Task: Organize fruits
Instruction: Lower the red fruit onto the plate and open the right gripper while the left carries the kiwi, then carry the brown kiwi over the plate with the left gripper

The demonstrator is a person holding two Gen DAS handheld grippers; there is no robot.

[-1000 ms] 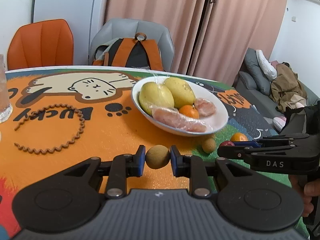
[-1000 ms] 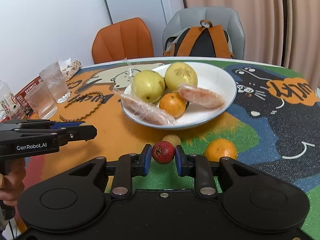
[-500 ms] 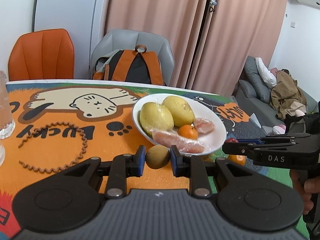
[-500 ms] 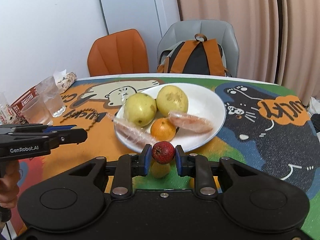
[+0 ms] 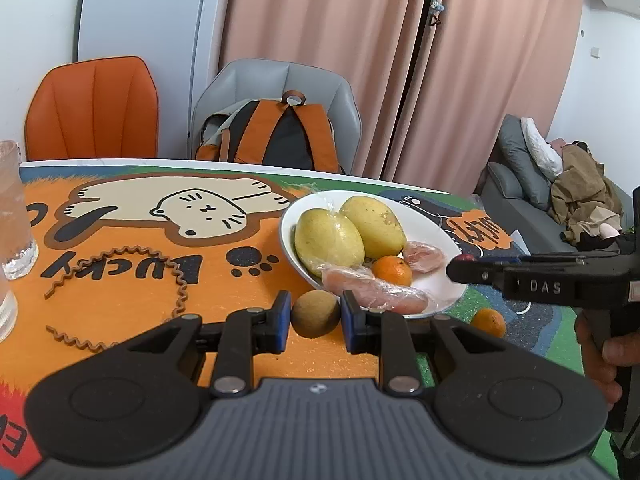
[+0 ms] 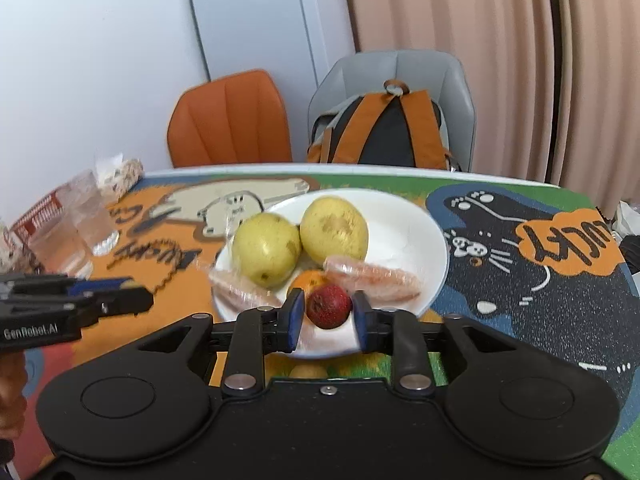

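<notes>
Left gripper (image 5: 315, 315): It pinched a round brown fruit (image 5: 315, 313) between its two blue pads. The fingers were close together and pressed on both sides, so the fruit could not fall.

Where the brown fruit was: It hung in the air just in front of the near rim of the white plate (image 5: 454, 246), not in the plate yet. My guess was that it waited for its turn.

Right gripper (image 6: 329, 312): Its jaws were opening over the near part of the white plate. A small red fruit (image 6: 329, 306) was between the pads. A gap showed beside the right pad, so the squeeze looked let go. I think it was let go there so the fruit would drop in.

Where the red fruit was: Right above the bare front part of the plate, just in front of the small orange (image 6: 310, 279).

White plate: It held two yellow-green pears (image 6: 266, 249), the small orange and two pink wrapped pieces (image 6: 372, 276). The fruits sat together there because the job was to gather them.

Fruits not in the plate: One more small orange (image 5: 487, 322) lay on the cat tablecloth (image 5: 132, 264) near the plate. A little tan fruit (image 6: 308, 371) peeked out under the right gripper. They probably needed to go in too.

What could go wrong: The red fruit was round, so it might roll when it landed.
</notes>
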